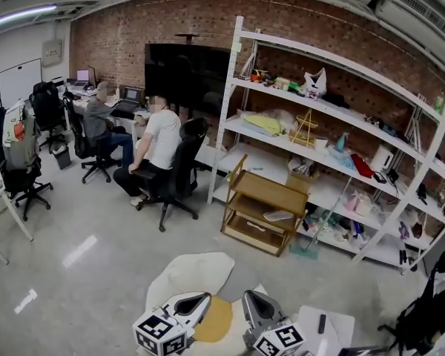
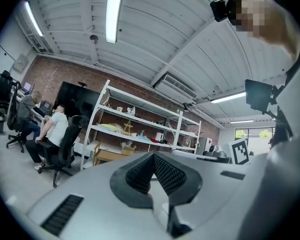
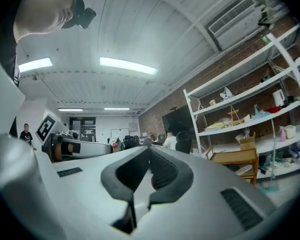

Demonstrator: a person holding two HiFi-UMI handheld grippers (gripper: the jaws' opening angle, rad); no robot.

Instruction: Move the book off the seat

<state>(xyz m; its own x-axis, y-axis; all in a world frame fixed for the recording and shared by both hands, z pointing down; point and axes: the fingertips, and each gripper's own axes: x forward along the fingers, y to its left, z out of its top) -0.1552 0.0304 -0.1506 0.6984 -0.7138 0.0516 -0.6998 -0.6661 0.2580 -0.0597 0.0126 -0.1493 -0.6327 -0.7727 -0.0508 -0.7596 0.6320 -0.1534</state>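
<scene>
Book: no view shows it plainly; I judge it lies low, by what I take for the white seat (image 1: 196, 273) under my hands.
Handling: probably stiff, flat, fairly light, with a slick cover; I'd pinch a free edge near the spine so the pages don't splay.
Left hand-held gripper (image 1: 200, 301): jaws together, empty.
Right hand-held gripper (image 1: 252, 297): jaws together, empty.
Count: two grippers, one seat, two seated people (image 1: 159, 136), one wooden rack (image 1: 263, 213).
</scene>
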